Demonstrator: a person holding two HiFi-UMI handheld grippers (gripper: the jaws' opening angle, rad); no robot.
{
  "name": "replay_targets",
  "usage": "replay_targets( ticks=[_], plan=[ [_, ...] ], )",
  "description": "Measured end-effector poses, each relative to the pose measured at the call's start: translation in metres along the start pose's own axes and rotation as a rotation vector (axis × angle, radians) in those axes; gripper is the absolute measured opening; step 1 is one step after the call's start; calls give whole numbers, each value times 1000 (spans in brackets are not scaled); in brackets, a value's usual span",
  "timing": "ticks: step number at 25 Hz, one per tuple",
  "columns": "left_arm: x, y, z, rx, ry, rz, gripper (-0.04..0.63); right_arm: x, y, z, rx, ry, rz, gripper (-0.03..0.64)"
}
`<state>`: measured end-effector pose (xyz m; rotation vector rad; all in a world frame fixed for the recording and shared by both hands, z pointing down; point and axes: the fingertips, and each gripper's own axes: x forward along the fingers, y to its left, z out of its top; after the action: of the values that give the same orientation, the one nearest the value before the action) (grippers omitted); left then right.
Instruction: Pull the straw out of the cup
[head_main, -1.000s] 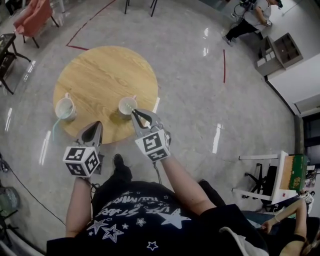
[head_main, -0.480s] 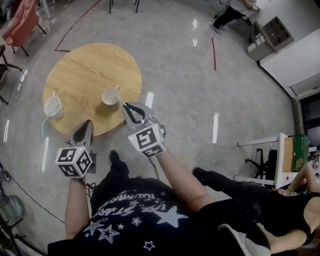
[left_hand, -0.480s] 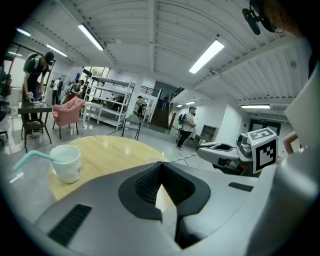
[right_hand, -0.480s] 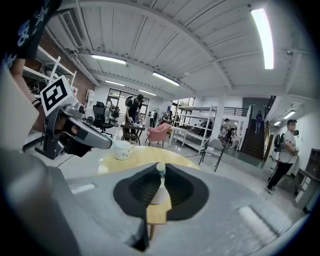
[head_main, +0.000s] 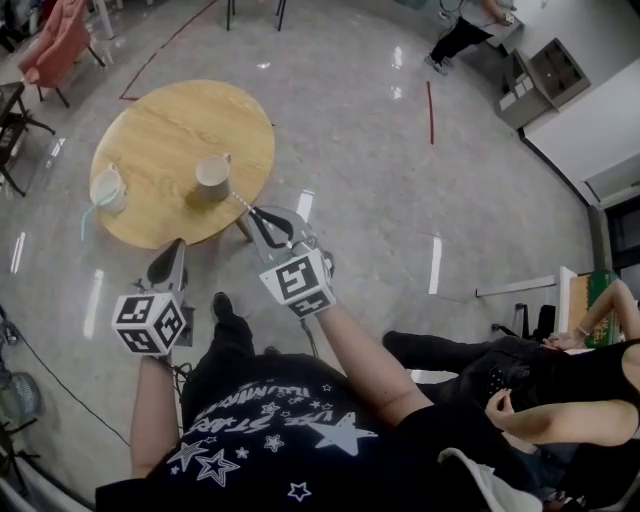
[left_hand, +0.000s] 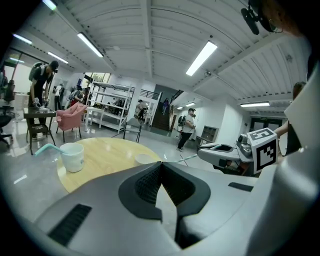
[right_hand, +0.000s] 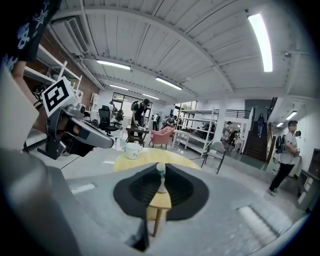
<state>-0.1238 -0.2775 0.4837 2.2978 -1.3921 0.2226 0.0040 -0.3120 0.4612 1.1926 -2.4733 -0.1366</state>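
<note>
My right gripper (head_main: 252, 212) is shut on a pale straw (head_main: 241, 201) and holds it in the air off the near edge of the round wooden table (head_main: 170, 120). The straw's end (right_hand: 160, 171) shows between the pads in the right gripper view. The beige cup (head_main: 212, 178) stands on the table with no straw in it, a short way beyond the straw's tip. My left gripper (head_main: 179, 245) hovers shut and empty below the table's edge. A second white cup (head_main: 105, 188) with a teal straw (head_main: 87, 215) stands at the table's left rim.
A pink chair (head_main: 60, 45) stands beyond the table at the top left. A person (head_main: 465, 25) stands by a cabinet (head_main: 550, 75) at the far right, and another sits on the floor (head_main: 560, 380) close to my right.
Both grippers have drawn back from the table toward my body. The right one, which was at the beige cup, has carried the straw out of it.
</note>
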Motion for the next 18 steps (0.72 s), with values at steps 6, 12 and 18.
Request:
replay_targets(
  ticks=[6,12,18],
  plan=[
    [-27,-28,-15,-13,-7,36,6,-38,9,-4,18,-19,22,20],
    [-46,-53,-29,-14,-16,54,6,-70,17,-19,20,-12,44,20],
    [-64,-76,-42,-7,-11,52,6,-94,18,-24,33,-7,23,20]
  ],
)
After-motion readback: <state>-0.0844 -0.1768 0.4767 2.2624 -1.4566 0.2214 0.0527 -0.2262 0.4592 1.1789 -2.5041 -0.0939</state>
